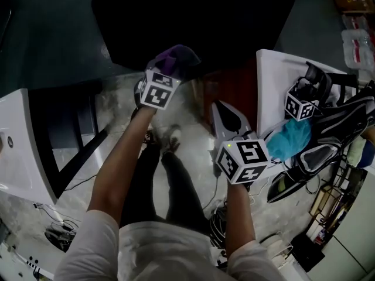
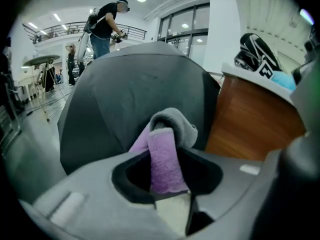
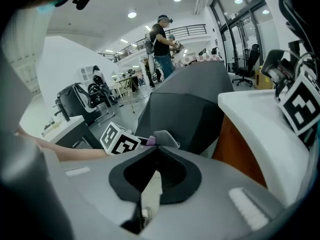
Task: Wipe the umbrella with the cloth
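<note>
white surface (image 1: pixel 274 92), wood-brown side panel (image 2: pixel 250 121) | on it: teal bundle (image 1: pixel 291 138), black-and-white striped gear (image 2: pixel 256 54) | far left of it: second white surface (image 1: pixel 19 148) | floor, below-left of it: loose cables (image 1: pixel 57 233) | far behind it: standing person (image 3: pixel 161 40), office chair (image 3: pixel 247 59)

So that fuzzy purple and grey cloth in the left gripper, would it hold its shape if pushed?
Probably not: the purple and grey cloth folds over limply above the left gripper, so it looks floppy. Its fuzzy nap suggests it is light and grips rather than slips. Pressed on the dark grey umbrella, it would likely flatten.
</note>
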A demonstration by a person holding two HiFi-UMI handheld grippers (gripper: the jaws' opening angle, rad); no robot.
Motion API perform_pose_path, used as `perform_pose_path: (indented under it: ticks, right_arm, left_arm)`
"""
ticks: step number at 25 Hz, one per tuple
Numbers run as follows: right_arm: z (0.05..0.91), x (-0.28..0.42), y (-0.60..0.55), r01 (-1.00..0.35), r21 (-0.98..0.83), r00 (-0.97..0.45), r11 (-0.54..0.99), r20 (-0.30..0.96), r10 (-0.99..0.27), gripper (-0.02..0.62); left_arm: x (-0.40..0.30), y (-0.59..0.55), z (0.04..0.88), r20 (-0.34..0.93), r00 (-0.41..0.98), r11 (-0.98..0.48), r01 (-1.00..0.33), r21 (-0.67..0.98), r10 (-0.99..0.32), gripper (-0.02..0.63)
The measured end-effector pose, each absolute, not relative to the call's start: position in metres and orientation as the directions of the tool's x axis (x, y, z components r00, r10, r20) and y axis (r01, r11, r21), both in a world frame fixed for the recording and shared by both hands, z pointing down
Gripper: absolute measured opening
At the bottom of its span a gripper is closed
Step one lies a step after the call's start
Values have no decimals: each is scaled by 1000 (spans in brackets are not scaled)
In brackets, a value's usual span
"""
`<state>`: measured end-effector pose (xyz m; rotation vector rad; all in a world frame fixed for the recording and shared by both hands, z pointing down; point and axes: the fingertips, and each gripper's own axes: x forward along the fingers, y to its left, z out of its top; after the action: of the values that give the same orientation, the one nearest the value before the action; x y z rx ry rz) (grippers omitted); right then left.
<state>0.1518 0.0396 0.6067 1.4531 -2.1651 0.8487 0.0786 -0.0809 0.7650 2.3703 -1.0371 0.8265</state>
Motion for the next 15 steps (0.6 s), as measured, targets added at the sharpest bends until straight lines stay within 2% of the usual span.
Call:
perform_pose_path:
  ticks: [15]
  right_arm:
    - [671,165,71,-923,-265,-385,280,636,-668,6]
  left_arm:
    - [96,-19,855,700,570,-650,-733,197,-431,135]
